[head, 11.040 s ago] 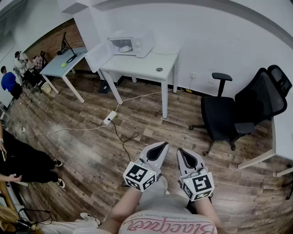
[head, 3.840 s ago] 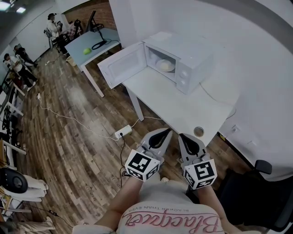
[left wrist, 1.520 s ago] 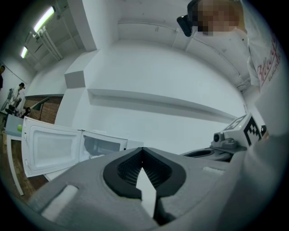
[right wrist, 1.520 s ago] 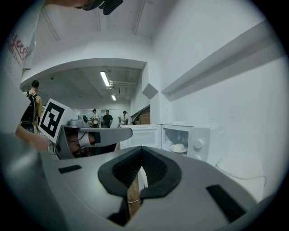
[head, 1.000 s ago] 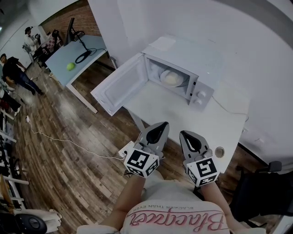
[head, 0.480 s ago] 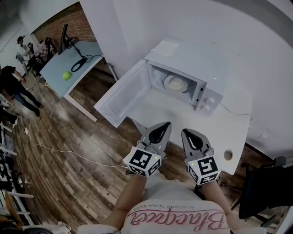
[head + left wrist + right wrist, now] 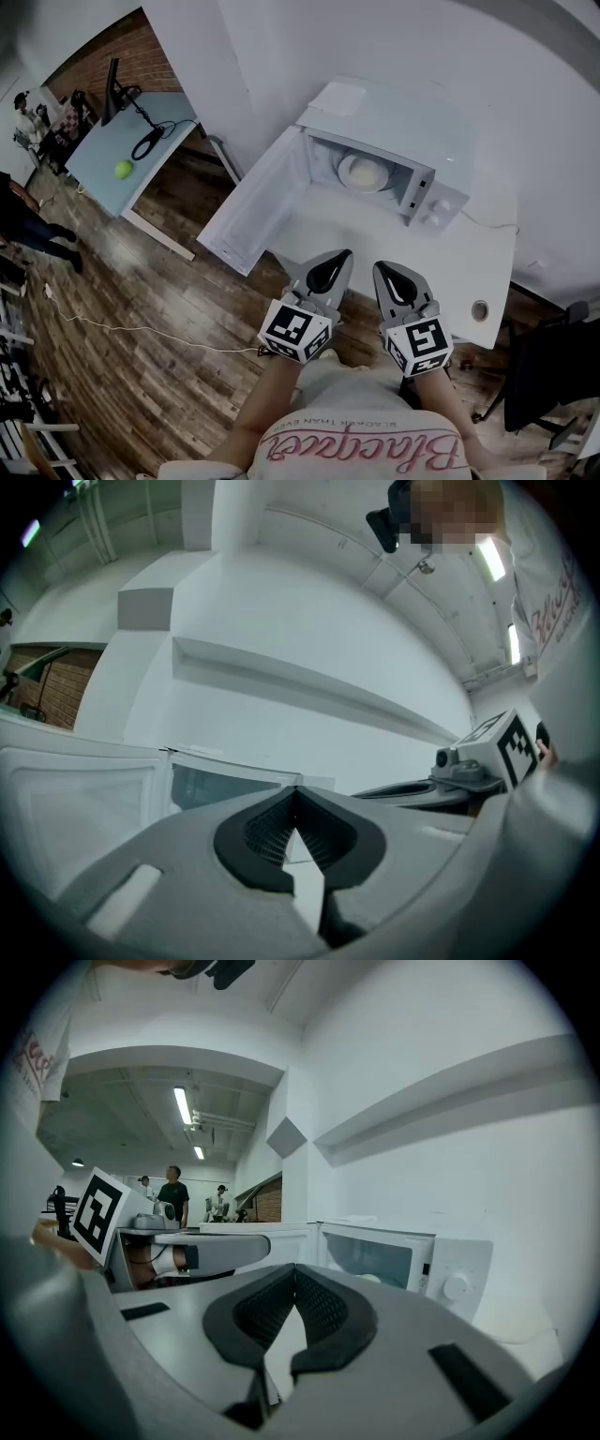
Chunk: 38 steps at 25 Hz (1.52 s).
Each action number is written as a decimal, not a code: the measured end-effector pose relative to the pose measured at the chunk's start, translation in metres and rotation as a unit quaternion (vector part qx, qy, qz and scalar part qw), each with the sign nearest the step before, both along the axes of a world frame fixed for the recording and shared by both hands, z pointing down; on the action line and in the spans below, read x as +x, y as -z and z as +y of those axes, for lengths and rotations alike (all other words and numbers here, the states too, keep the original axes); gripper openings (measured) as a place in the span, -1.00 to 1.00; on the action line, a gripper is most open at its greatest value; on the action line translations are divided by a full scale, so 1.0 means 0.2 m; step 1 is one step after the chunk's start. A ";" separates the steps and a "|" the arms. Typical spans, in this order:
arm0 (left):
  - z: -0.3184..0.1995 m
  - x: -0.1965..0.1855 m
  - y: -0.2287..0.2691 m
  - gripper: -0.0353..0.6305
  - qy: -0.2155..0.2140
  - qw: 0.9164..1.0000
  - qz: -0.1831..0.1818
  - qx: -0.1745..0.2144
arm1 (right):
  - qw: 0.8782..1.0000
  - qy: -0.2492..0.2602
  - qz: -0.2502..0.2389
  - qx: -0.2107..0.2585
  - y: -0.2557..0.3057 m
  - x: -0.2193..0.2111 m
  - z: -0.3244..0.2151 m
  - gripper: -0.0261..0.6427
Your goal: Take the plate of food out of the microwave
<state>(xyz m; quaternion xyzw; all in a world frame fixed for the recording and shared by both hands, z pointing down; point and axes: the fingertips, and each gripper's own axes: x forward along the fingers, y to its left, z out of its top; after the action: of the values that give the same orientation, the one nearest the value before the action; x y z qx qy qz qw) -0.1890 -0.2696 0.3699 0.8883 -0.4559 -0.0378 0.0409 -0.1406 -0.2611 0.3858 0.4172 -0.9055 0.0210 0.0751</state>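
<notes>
The plate of food [image 7: 364, 172] sits inside the open microwave [image 7: 398, 117] on the table [image 7: 464, 258]. The left hand-held gripper [image 7: 334, 257] and right hand-held gripper [image 7: 383, 268] hover short of it, jaws pressed together, empty. Advice: spread the jaws first, then reach in level, clear of the door [image 7: 255, 214].

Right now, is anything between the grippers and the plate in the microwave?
Nothing visible. The microwave door is swung wide open to the left, the plate of food sits exposed inside, and only bare table lies between it and the left gripper and right gripper, both shut.
</notes>
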 end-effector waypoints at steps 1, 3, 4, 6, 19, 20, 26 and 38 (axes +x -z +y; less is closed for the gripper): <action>0.00 -0.01 0.00 -0.88 -0.004 1.000 0.004 -0.003 | 1.000 -0.003 0.002 -0.001 0.00 -0.01 0.00 -0.89; -0.01 -0.03 -0.02 -0.88 -0.005 1.000 0.007 -0.006 | 1.000 -0.009 0.004 -0.004 -0.01 -0.02 0.00 -0.89; -0.02 -0.03 -0.03 -0.88 -0.002 1.000 0.006 -0.006 | 1.000 -0.011 0.004 -0.005 -0.02 -0.02 0.00 -0.89; -0.05 -0.05 -0.04 -0.88 0.004 1.000 0.002 -0.004 | 1.000 -0.014 0.007 -0.008 -0.03 -0.02 -0.01 -0.89; -0.22 -0.06 -0.12 -0.86 0.002 1.000 0.009 -0.013 | 0.999 -0.034 0.012 -0.033 -0.11 0.01 -0.14 -0.89; -0.25 -0.06 -0.13 -0.69 0.002 1.000 0.014 -0.016 | 0.999 -0.033 0.011 -0.032 -0.12 0.00 -0.16 -0.89; -0.43 -0.08 -0.17 -0.32 0.000 0.997 0.062 -0.047 | 0.999 -0.034 0.005 -0.033 -0.11 0.01 -0.31 -0.89; -0.71 0.03 -0.35 0.69 -0.080 0.965 0.158 -0.193 | 0.999 -0.032 -0.008 -0.041 -0.13 0.04 -0.56 -0.89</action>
<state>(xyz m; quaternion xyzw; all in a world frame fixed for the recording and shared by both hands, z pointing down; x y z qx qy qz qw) -0.1825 -0.4119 0.4394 0.8798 -0.3701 -0.0856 0.2856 -0.1329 -0.3728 0.4109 0.4426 -0.8905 0.0636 0.0844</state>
